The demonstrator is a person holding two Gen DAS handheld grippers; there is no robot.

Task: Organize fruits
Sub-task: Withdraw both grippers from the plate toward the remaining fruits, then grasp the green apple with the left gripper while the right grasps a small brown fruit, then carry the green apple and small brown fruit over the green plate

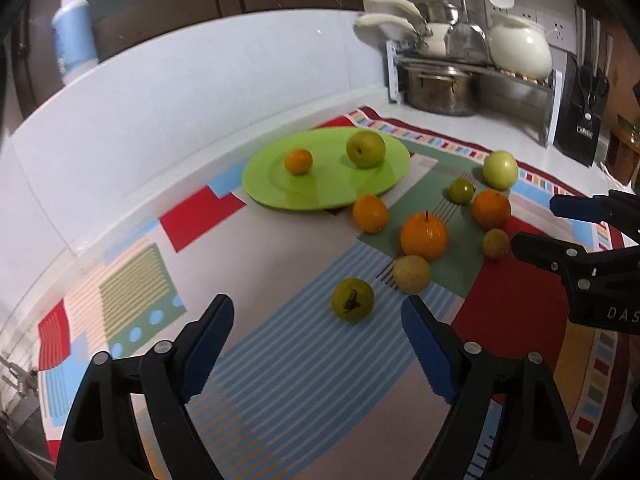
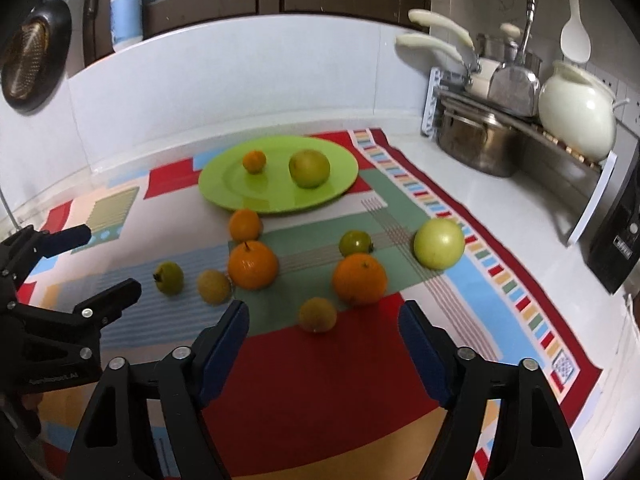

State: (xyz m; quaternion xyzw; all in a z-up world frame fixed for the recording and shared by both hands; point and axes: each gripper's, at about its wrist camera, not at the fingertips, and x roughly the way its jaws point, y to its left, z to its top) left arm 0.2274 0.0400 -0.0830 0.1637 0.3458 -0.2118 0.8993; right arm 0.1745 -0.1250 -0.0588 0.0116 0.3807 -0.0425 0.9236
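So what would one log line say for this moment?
left gripper: open, empty | right gripper: open, empty | green plate: two fruits | mat: seven loose

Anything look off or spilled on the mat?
Nothing spilled or damaged. Only oddity: the green plate holds just two fruits, while eight sit loose on the patterned mat. Both claws are open, empty.
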